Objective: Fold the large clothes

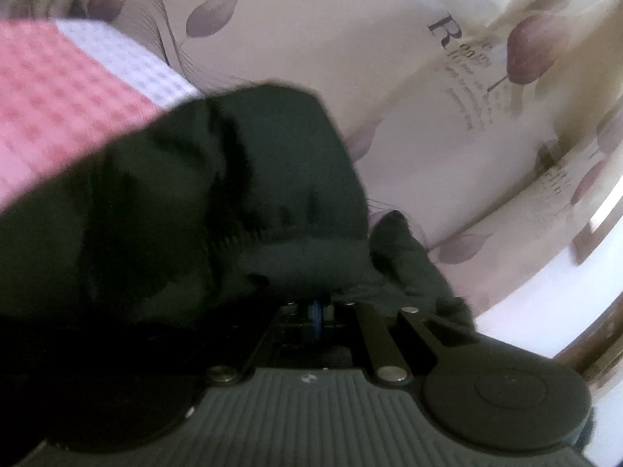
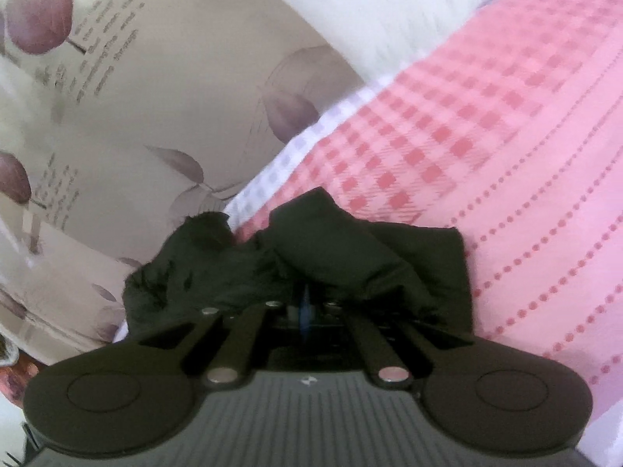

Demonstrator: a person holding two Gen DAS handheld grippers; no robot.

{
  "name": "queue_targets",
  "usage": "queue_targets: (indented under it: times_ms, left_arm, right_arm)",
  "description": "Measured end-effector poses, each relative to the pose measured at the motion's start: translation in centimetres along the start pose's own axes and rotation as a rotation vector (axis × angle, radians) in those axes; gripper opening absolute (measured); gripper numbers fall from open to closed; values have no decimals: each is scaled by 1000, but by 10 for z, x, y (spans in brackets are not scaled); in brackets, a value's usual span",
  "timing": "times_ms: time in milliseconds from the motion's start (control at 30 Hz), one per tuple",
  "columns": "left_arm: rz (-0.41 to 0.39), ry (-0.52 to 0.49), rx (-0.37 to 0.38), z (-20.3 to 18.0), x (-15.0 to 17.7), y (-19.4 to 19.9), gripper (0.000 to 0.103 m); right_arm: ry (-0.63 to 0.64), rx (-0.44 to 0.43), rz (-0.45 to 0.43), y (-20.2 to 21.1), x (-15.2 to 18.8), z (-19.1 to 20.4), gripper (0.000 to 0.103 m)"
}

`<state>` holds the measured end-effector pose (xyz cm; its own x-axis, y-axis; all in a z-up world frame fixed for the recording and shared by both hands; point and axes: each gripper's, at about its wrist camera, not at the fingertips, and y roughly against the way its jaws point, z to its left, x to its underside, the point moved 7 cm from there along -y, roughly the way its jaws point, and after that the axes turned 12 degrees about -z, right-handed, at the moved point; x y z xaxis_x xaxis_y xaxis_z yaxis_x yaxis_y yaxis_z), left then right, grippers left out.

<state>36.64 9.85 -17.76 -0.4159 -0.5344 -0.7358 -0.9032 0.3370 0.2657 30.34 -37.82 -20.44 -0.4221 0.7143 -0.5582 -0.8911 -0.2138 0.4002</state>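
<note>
Behind everything was a beige bedsheet (image 1: 311,39) printed with purple leaves and lettering, filling the background in both wrist views. My guess is it was the work surface, since a bed gives you room for something big.

On top of that lay a pink checked blanket (image 2: 486,136) with a white waffle edge and dotted stripes. In the right wrist view it ran right under the cloth, so it looked like the spot the fold was happening over.

Next down in size was the black garment (image 1: 175,214), the thing being folded. It was bunched up right in front of both cameras and draped over the front of each tool, which is why half the left view was just dark fabric. Being gripped at two points like that read to me as carrying an edge across for a fold.

The left gripper (image 1: 316,307) had its fingers drawn together, pinching the black cloth, the tips buried in it.

The right gripper (image 2: 305,307) was the same deal, linkage bars pulled in narrow and a wad of black cloth clamped at the tips.
</note>
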Motion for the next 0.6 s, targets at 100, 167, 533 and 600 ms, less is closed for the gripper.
queue_targets:
  times_ms: [100, 167, 533, 600]
  left_arm:
    - [-14, -49, -45, 5, -14, 4, 11]
    - [-24, -66, -93, 12, -24, 4, 11]
    - [-25, -62, -165, 40, -26, 0, 11]
    - [-26, -62, -169, 39, -25, 1, 11]
  right_arm:
    - [2, -1, 16, 5, -2, -7, 0]
    - [52, 9, 20, 6, 0, -4, 0]
    - [231, 60, -16, 9, 7, 12, 0]
    - [270, 71, -19, 10, 8, 15, 0]
